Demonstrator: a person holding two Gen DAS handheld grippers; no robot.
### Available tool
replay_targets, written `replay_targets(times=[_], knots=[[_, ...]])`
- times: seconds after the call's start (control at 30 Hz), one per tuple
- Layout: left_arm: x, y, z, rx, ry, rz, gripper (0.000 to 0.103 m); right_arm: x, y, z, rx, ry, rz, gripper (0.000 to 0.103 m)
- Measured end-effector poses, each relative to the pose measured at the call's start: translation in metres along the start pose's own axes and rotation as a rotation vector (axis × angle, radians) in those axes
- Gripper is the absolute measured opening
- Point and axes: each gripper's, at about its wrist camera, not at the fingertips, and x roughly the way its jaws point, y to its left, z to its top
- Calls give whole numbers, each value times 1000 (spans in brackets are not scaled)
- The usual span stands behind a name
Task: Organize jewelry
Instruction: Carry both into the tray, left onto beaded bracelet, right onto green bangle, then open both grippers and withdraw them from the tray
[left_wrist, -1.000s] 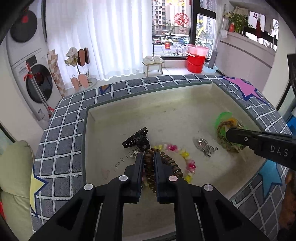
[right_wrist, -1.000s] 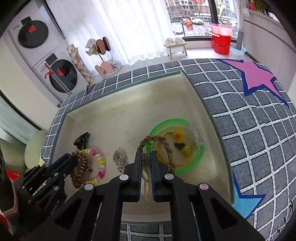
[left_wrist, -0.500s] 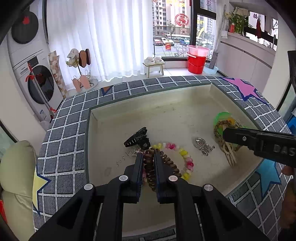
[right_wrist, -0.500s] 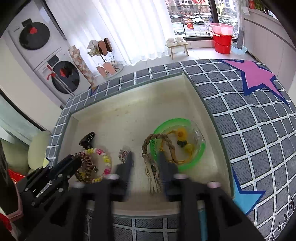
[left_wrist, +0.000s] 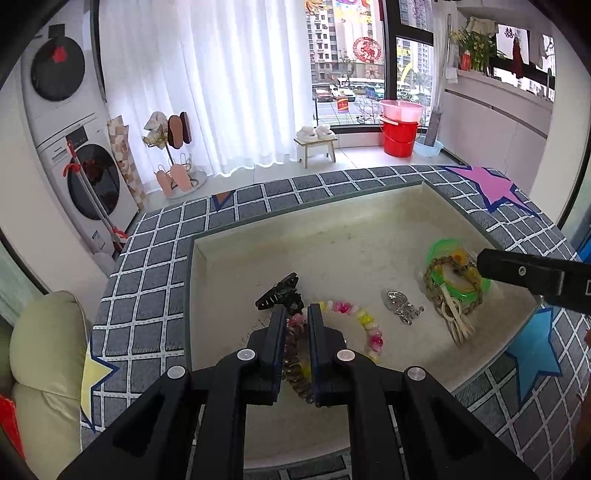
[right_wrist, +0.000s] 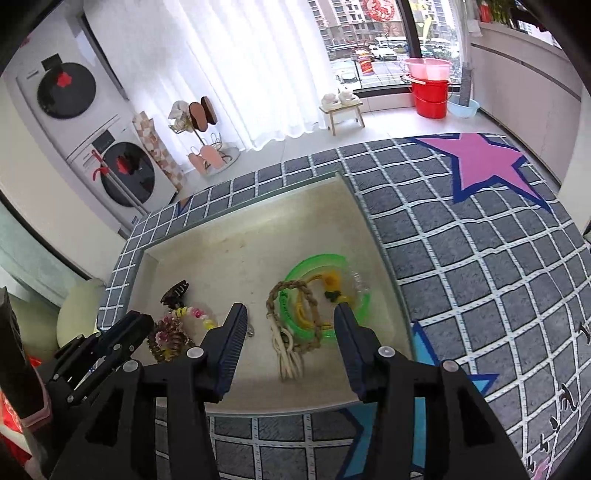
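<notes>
The left gripper (left_wrist: 296, 314) is closed on the brown spiral hair tie (left_wrist: 295, 354), with both fingers pressed against its coils. The fingers cover the middle of the tie; only its upper end and its lower loop show in the left wrist view. In the right wrist view the same tie (right_wrist: 165, 341) appears beside the left gripper's tip (right_wrist: 138, 325).

The pastel bead bracelet (left_wrist: 364, 325) lies under and beside the hair tie; its left part is hidden behind the left gripper's fingers. The black claw clip (left_wrist: 279, 293) lies just beyond the fingertips, near the bracelet. The silver pendant (left_wrist: 400, 307) lies apart on the tray floor between the bracelet and the green dish (left_wrist: 441, 247). Its form is too small to resolve.

The right gripper (right_wrist: 290, 314) is wide open and holds nothing. Its fingers straddle the braided rope bracelet (right_wrist: 291, 295), which is draped over the rim of the green dish with its pale tassel (right_wrist: 288, 356) lying on the tray floor. Small yellow and dark items inside the dish cannot be identified.

The cream tray (right_wrist: 243, 236) has raised walls. All items lie in its near half; the far half is bare floor. The grey checked mat (right_wrist: 480, 266) surrounds the tray.
</notes>
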Motion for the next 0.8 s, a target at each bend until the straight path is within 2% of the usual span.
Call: replay_targets(times=[0.27,0.3,0.33,0.37,0.43,0.73,0.8], knots=[[0,0,0,7,5,17,26,-1,-8,0,15,0,-26,53],[0,0,1,6,7,20,35,-1,-8,0,16,1,-27,53],[0,0,0,3,9,21,85,0,-9,0,18,3,-30,53],[-2,2,1,-11,3,32,103,0,-10,0,19,4,-32,53],[-11,3,1,-25,-52,44,103,-1,-11,0,18,3,-33,53],[-14,-2,5,2,-48,46,103,0,-4,-3,-29,27,-63,54],[-14,-2,3,2,-43,49,103,1,-2,-4,-41,34,-74,71]])
